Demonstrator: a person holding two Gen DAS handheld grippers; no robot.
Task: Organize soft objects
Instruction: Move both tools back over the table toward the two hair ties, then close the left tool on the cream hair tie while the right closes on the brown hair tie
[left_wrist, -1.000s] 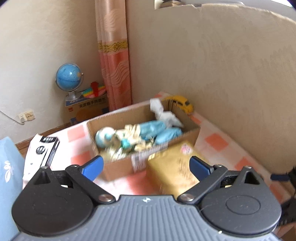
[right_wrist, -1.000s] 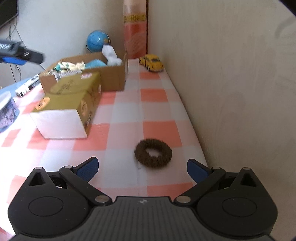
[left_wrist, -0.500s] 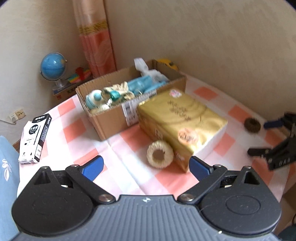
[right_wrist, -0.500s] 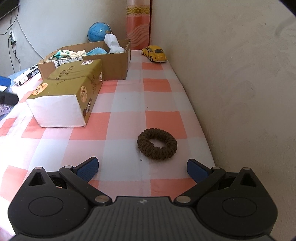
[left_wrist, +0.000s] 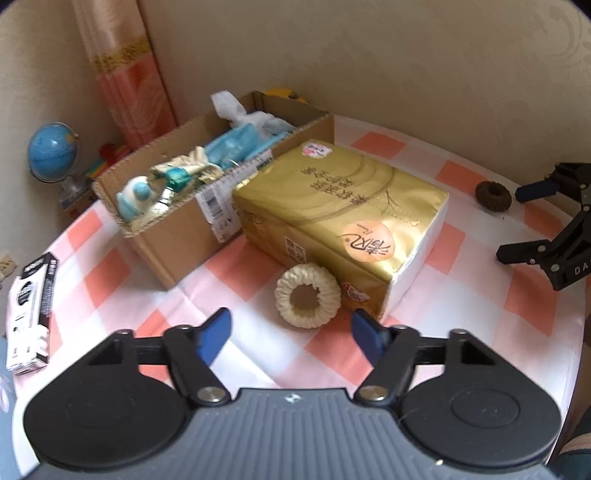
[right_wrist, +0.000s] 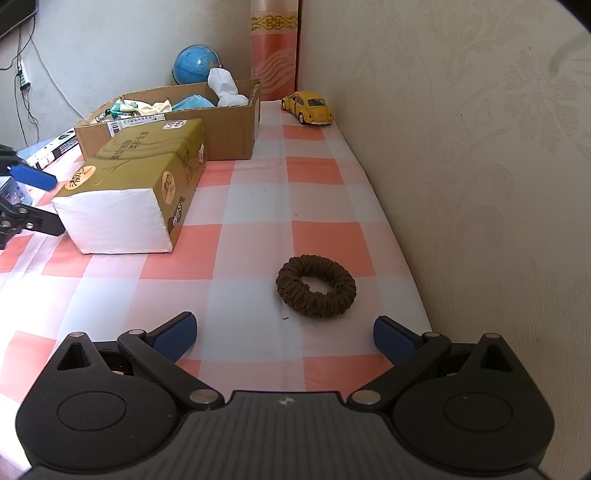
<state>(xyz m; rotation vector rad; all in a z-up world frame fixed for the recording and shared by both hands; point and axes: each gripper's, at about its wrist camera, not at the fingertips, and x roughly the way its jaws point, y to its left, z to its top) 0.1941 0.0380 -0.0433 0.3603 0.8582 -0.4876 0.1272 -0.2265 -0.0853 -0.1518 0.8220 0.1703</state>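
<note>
A cream scrunchie (left_wrist: 307, 296) lies on the checked cloth against the gold tissue pack (left_wrist: 343, 218). My left gripper (left_wrist: 291, 336) is open just short of it. A brown scrunchie (right_wrist: 316, 286) lies near the wall edge; it also shows in the left wrist view (left_wrist: 493, 196). My right gripper (right_wrist: 284, 334) is open and empty just short of it, and shows in the left wrist view (left_wrist: 524, 225). A cardboard box (left_wrist: 177, 225) behind the pack holds blue and cream soft items (left_wrist: 184, 173); it also shows in the right wrist view (right_wrist: 236, 129).
The gold pack (right_wrist: 129, 184) sits left of the brown scrunchie. A yellow toy car (right_wrist: 308, 107) stands by the wall. A black-and-white carton (left_wrist: 31, 314) lies at the left. A globe (left_wrist: 53, 157) stands behind the table. The wall runs along the right edge.
My left gripper has swung down and forward over the table, bringing the cream scrunchie into view and close. My right gripper has moved slightly closer to the brown scrunchie.
</note>
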